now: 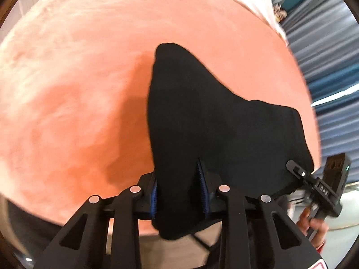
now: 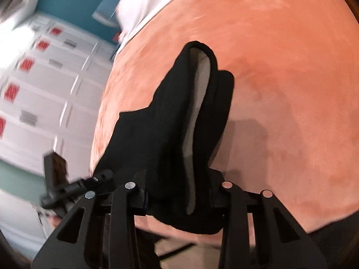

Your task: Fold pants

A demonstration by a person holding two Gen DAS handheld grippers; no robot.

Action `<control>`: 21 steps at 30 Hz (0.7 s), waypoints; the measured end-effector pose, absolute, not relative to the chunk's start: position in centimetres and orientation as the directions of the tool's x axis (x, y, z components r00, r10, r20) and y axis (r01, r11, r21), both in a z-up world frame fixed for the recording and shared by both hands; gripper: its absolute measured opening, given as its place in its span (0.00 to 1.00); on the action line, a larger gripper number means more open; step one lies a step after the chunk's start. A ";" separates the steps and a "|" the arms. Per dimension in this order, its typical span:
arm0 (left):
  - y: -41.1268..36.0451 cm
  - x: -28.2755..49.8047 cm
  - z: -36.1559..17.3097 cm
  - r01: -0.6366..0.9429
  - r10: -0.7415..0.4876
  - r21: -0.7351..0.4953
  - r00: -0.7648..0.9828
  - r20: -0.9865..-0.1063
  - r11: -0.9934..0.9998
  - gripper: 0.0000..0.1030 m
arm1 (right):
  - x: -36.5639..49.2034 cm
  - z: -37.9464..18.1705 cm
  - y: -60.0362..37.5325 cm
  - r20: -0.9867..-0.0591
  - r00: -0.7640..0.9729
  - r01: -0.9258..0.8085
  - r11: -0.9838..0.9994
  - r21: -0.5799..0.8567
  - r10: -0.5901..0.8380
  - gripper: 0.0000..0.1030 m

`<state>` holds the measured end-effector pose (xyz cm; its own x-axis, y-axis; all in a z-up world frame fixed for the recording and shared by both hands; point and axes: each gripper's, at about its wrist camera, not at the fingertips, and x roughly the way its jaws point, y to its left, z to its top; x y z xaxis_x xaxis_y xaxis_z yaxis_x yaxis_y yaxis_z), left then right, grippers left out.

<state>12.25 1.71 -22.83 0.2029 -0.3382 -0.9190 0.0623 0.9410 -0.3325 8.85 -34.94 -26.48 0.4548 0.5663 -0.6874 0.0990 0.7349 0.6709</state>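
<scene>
Left tongs: jaws partly closed, pinching a thick bunch of the black pants between the blue ribbed pads. The cloth runs forward and away from these tongs, and its far end reaches the orange bed cover. From the same grip the fabric also spans sideways toward the right tongs, seen at the right edge of the left wrist view with part of the person's right hand beneath.

Right tongs: jaws likewise closed on the pants, gripping a doubled thickness whose pale inner lining shows as a strip along the fold. The left tongs are seen just beside this bundle, on its left.

Position of the garment: held up at its near edge by both tongs, hanging or draped forward over the bed cover; whether its far end rests on the cover or only hangs close above it cannot be told, though a shadow lies just beside the cloth.

Governing relation: the long axis of the pants points straight away from both tongs toward the far side of the bed, and both hands sit at the same near end, neither clearly nearer. A fold would therefore seem to call for laying the far end down first, then carrying the gripped edge forward over it.
</scene>
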 end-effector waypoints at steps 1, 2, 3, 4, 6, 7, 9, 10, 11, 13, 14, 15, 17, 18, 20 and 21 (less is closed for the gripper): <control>1.4 11.9 -23.8 0.078 -0.262 -0.252 0.192 -0.946 0.965 0.28 | 8.5 -26.9 -34.5 -0.711 0.433 0.086 0.760 0.644 0.554 0.37; 1.0 11.6 -24.7 0.088 -0.188 -0.174 0.189 -0.964 0.981 0.32 | 8.2 -28.0 -33.9 -0.742 0.405 0.083 0.787 0.611 0.533 0.45; 0.7 11.2 -25.3 0.094 -0.144 -0.127 0.201 -0.969 0.987 0.35 | 8.2 -30.2 -33.4 -0.807 0.353 0.100 0.838 0.536 0.473 0.55; 0.5 11.0 -25.2 0.095 -0.121 -0.101 0.226 -0.967 0.990 0.36 | 7.9 -32.1 -33.3 -0.836 0.330 0.124 0.858 0.498 0.438 0.64; -0.4 10.7 -24.5 0.106 -0.058 -0.031 0.272 -0.961 0.994 0.48 | 7.1 -31.5 -34.4 -0.799 0.384 0.199 0.803 0.561 0.463 0.64; -1.0 10.5 -24.1 0.122 -0.009 0.030 0.302 -0.953 0.992 0.50 | 6.8 -30.4 -34.7 -0.814 0.404 0.232 0.814 0.532 0.417 0.61; -2.0 10.1 -24.2 0.146 0.057 0.111 0.328 -0.943 0.983 0.54 | 6.2 -26.5 -34.5 -0.812 0.510 0.200 0.878 0.435 0.285 0.52; -2.4 10.1 -24.3 0.153 0.067 0.123 0.331 -0.941 0.981 0.54 | 6.4 -24.5 -33.7 -0.805 0.540 0.150 0.912 0.381 0.247 0.48; -2.9 10.3 -24.4 0.152 0.077 0.134 0.334 -0.940 0.979 0.54 | 7.1 -22.3 -32.3 -0.796 0.563 0.081 0.944 0.319 0.221 0.45; -3.2 10.5 -24.5 0.148 0.079 0.136 0.336 -0.939 0.980 0.54 | 8.8 -20.4 -29.5 -0.784 0.571 -0.030 0.961 0.275 0.242 0.38; -2.8 10.4 -24.5 0.143 0.075 0.129 0.334 -0.940 0.981 0.55 | 9.7 -19.9 -27.9 -0.781 0.566 -0.086 0.960 0.265 0.266 0.35; -1.9 10.3 -24.4 0.138 0.066 0.118 0.330 -0.942 0.983 0.55 | 10.6 -19.9 -26.2 -0.781 0.552 -0.138 0.956 0.258 0.291 0.35; -1.4 10.0 -24.5 0.129 0.065 0.113 0.327 -0.943 0.985 0.55 | 12.8 -20.9 -22.4 -0.791 0.511 -0.215 0.941 0.263 0.338 0.31; -0.4 9.9 -24.7 0.127 0.069 0.117 0.330 -0.942 0.985 0.56 | 13.8 -21.2 -20.9 -0.795 0.498 -0.230 0.937 0.264 0.346 0.31; 0.3 9.8 -24.5 0.117 0.077 0.122 0.333 -0.940 0.986 0.58 | 15.6 -22.3 -17.8 -0.806 0.458 -0.262 0.923 0.281 0.375 0.27; 0.6 9.9 -24.5 0.112 0.076 0.120 0.332 -0.940 0.986 0.60 | 16.1 -22.6 -16.8 -0.809 0.443 -0.272 0.918 0.288 0.385 0.26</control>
<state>9.86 0.61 -24.54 0.3318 0.0765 -0.9402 0.1122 0.9864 0.1198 16.07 -16.79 -22.58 0.4435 0.3852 -0.8093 -0.2720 0.9182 0.2880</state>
